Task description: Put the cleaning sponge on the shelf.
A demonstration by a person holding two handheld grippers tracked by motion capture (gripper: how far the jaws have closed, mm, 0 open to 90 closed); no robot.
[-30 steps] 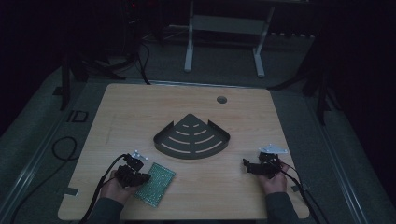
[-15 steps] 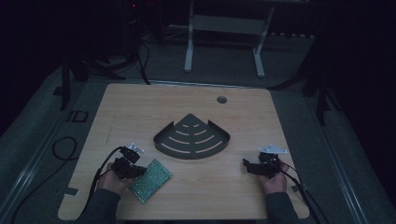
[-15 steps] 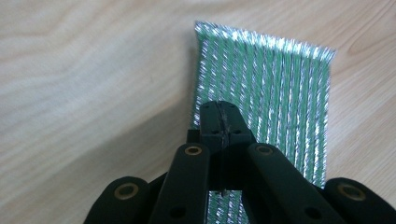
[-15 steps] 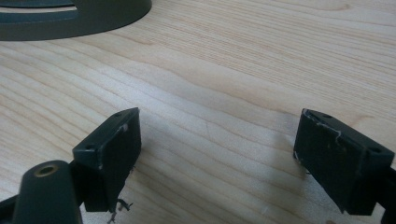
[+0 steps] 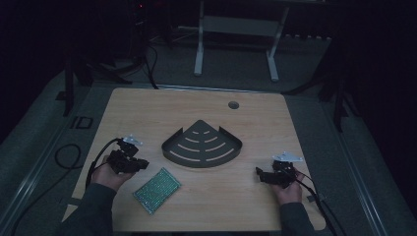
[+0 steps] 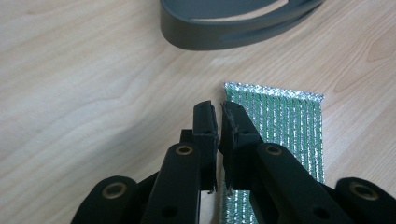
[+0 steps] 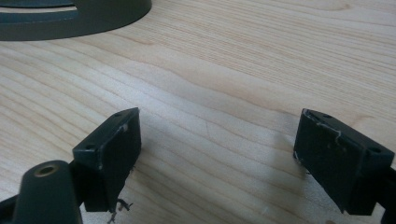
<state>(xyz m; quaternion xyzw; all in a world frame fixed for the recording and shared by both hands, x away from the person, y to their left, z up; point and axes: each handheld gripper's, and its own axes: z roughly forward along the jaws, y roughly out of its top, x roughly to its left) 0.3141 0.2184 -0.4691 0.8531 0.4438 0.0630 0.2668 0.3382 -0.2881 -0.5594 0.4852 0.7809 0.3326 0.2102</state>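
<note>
Left gripper [image 6: 217,109] closed, empty, just left of the green scouring pad [image 6: 285,121]. Right gripper [image 7: 219,140] wide open near shelf tray [image 5: 202,145]. Probably pad's next: open first, straddle its edge.

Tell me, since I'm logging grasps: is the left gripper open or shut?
Shut, holding nothing. The left gripper has its jaws nearly together with only a thin slit between them, beside the green sponge lying flat on the table.

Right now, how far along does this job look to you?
Barely begun, it seems. Done: nothing obvious; the dark corner tray sits empty. In hand: nothing; the left gripper is shut beside the green scouring pad, the right gripper open over bare table. Left: probably moving the pad.
</note>
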